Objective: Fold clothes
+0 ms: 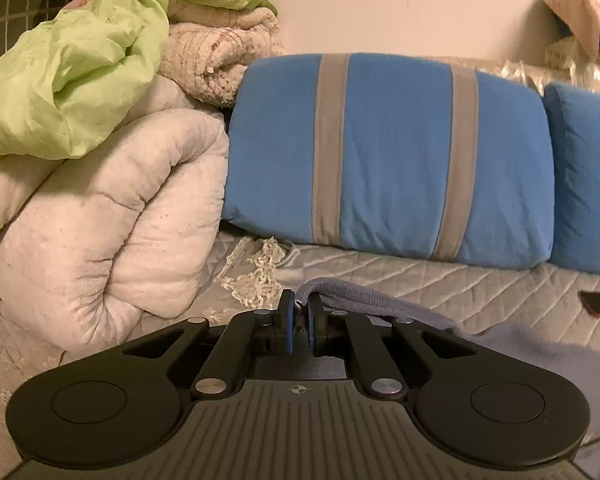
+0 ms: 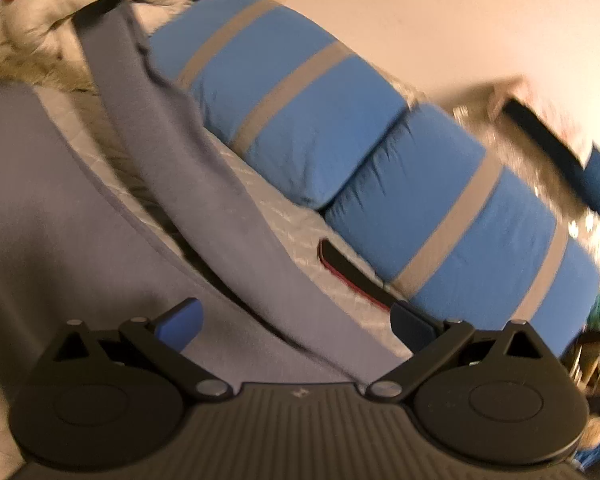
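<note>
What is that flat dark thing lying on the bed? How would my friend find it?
Find the two blue pillows with grey stripes along the wall. On the quilted bed cover just in front of them lies a flat black object with a red edge, perhaps a phone. It is the only dark, hard thing there.

Home bedroom. Bed [image 1: 440,280] with a quilted pale cover; two blue pillows with grey stripes [image 1: 388,156] propped against a plain wall [image 1: 400,8]. Rolled white duvet [image 1: 112,216] at one side, green sheet [image 1: 72,80] and a knitted blanket [image 1: 216,60] heaped on top. Grey garment [image 2: 220,208] spread on the bed. Warm indoor light.
</note>
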The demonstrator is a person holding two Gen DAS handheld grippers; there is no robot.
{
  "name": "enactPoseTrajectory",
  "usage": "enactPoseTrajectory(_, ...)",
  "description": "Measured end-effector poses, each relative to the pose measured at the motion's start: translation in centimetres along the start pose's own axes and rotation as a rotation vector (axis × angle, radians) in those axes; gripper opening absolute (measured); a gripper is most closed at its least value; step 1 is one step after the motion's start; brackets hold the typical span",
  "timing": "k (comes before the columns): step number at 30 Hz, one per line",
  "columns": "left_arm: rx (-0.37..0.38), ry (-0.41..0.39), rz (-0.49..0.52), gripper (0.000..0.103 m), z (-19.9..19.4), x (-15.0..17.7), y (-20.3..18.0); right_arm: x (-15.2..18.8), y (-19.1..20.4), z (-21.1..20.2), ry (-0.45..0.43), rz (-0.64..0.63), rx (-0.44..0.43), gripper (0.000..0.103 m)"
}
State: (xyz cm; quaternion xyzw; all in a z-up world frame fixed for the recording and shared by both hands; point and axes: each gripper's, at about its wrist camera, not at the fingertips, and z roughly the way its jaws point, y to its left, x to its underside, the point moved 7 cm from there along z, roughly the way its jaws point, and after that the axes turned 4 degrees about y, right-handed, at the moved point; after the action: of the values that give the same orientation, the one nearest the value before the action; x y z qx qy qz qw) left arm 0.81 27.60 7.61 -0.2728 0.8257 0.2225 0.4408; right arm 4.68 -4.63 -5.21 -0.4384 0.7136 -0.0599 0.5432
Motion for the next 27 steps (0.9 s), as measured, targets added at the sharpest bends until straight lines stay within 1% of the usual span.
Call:
enactPoseTrajectory(2, 0.017, -0.017, -0.032, 0.006, -0.6, -0.5, 0.1, -0.6, 0.9, 0.2, -0.052, -0.069, 0.014, 0.103)
enactPoseTrajectory(4, 0.035, -0.035, -0.061, 0.006, -1.2, -1.1, 0.1, -1.0, 1.7, 0.8, -0.076, -0.120, 0.018, 0.103)
enactPoseTrajectory(8, 0.068, -0.060, -0.099, 0.006, -1.9, -1.7, 0.1, -1.9, 2.6, 3.2, -0.072, -0.173, 0.031, 0.103)
enactPoseTrajectory(11, 0.075, -0.077, -0.103, 0.006, -2.1, -1.8, 0.1, -2.2, 3.3, 4.9, -0.063, -0.229, 0.048, 0.101)
enactPoseTrajectory(14, 0.081, -0.090, -0.114, 0.006, -2.1, -1.9, 0.1, -2.3, 4.6, 6.0, -0.057, -0.294, 0.044, 0.099)
enactPoseTrajectory(18, 0.093, -0.110, -0.129, 0.006, -2.4, -2.2, 0.2, -2.7, 5.0, 7.2, -0.058, -0.327, 0.102, 0.098)
enactPoseTrajectory(20, 0.090, -0.113, -0.127, 0.006, -2.4, -2.2, 0.2, -2.8, 4.8, 7.8, -0.042, -0.331, 0.136, 0.093)
enactPoseTrajectory(21, 0.085, -0.112, -0.123, 0.006, -2.3, -2.2, 0.1, -2.7, 4.8, 7.9, -0.034, -0.339, 0.148, 0.086)
enactPoseTrajectory(22, 0.077, -0.110, -0.114, 0.006, -2.2, -2.2, 0.1, -2.6, 4.7, 8.0, -0.024, -0.348, 0.155, 0.076)
enactPoseTrajectory(24, 0.051, -0.106, -0.092, 0.006, -1.9, -1.9, 0.1, -2.4, 4.5, 7.9, -0.013, -0.361, 0.164, 0.067)
enactPoseTrajectory(25, 0.042, -0.103, -0.085, 0.006, -1.7, -1.8, 0.1, -2.5, 4.4, 7.5, -0.022, -0.360, 0.159, 0.059)
enactPoseTrajectory(26, 0.037, -0.098, -0.082, 0.006, -1.6, -1.7, 0.1, -2.5, 4.3, 7.2, -0.031, -0.359, 0.154, 0.052)
enactPoseTrajectory(27, 0.031, -0.092, -0.078, 0.006, -1.4, -1.6, 0.1, -2.6, 4.2, 6.9, -0.038, -0.354, 0.149, 0.038)
